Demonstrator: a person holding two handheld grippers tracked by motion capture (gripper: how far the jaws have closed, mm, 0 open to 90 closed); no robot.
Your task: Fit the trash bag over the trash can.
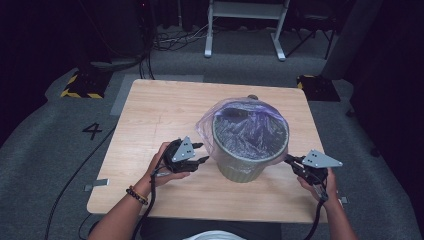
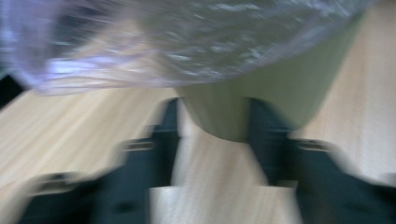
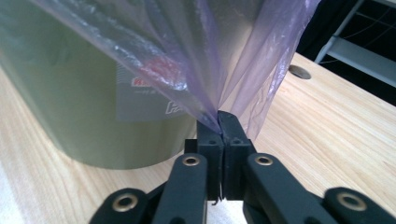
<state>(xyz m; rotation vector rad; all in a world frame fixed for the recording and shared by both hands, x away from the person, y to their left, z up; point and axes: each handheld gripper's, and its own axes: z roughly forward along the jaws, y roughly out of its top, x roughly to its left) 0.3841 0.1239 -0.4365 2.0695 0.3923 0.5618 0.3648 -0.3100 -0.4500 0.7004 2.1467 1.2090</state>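
Closest to the high camera, the person's two forearms come in from the bottom edge, each hand carrying a black two-jaw gripper. Beyond them spreads the light wooden square table [image 1: 165, 115], the largest thing in view, standing on grey carpet.

Near the table's middle, slightly toward its right side, stands the pale green round plastic bin [image 1: 245, 167], upright. A thin, translucent purple plastic bag liner [image 1: 250, 127] sits inside it, its edge folded out over the rim and hanging partway down the outside wall.

On the bin's right side, the right gripper [image 1: 290, 160] has its jaws pressed together on a pinched fold of the liner's hanging edge; the right gripper view shows the film gathered to a point between the closed tips [image 3: 219, 119], just beside the bin's wall and above the tabletop.

At the bin's left side, the left gripper [image 1: 200, 152] points toward the bin with its jaws apart. Its own view is blurred, yet shows both jaws spread with bare wood and the bin's base between them, the liner edge above, nothing gripped.
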